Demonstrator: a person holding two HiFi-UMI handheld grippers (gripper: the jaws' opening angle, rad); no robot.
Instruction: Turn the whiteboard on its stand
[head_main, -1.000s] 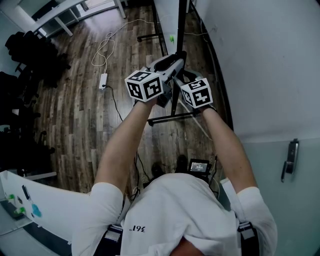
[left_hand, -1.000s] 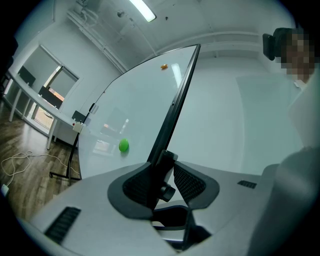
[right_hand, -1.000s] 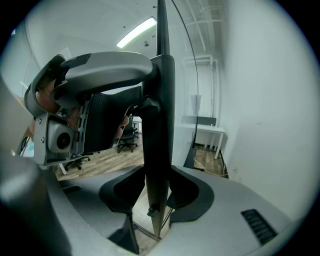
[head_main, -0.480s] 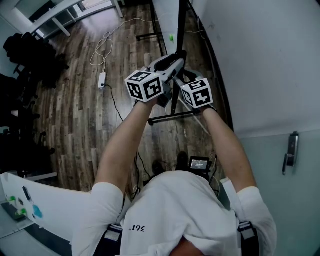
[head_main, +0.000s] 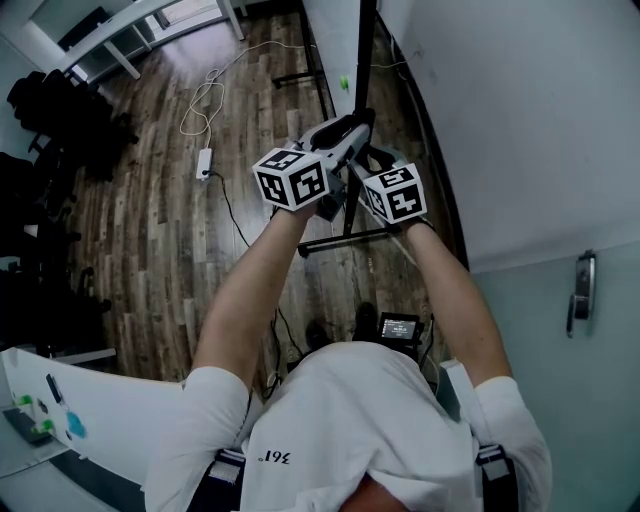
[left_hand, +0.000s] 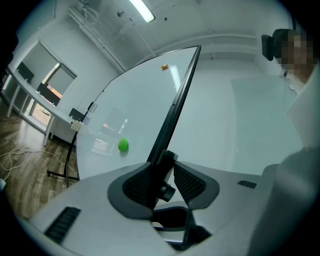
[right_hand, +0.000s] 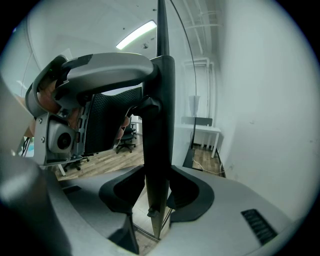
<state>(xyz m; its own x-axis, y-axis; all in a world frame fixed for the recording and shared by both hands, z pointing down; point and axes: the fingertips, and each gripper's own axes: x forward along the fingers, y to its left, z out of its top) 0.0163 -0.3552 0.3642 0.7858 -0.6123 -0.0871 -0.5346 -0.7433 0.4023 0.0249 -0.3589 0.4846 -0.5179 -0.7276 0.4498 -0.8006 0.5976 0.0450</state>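
**Both grippers clamp the whiteboard's edge, turn not yet finished**

The left gripper (left_hand: 164, 172) and right gripper (right_hand: 156, 187) each have their jaws closed on the black side frame (left_hand: 180, 95) of the whiteboard (left_hand: 130, 115), the left one higher up. The board runs edge-on from them toward 12 o'clock, with a green magnet (left_hand: 123, 145) on its face and the wall (head_main: 520, 120) at 3 o'clock. The stand (head_main: 340, 238) sits on the wooden floor (head_main: 150, 220) at 6 o'clock of the grippers. The hold looks secure, but most of the swing appears left to do.
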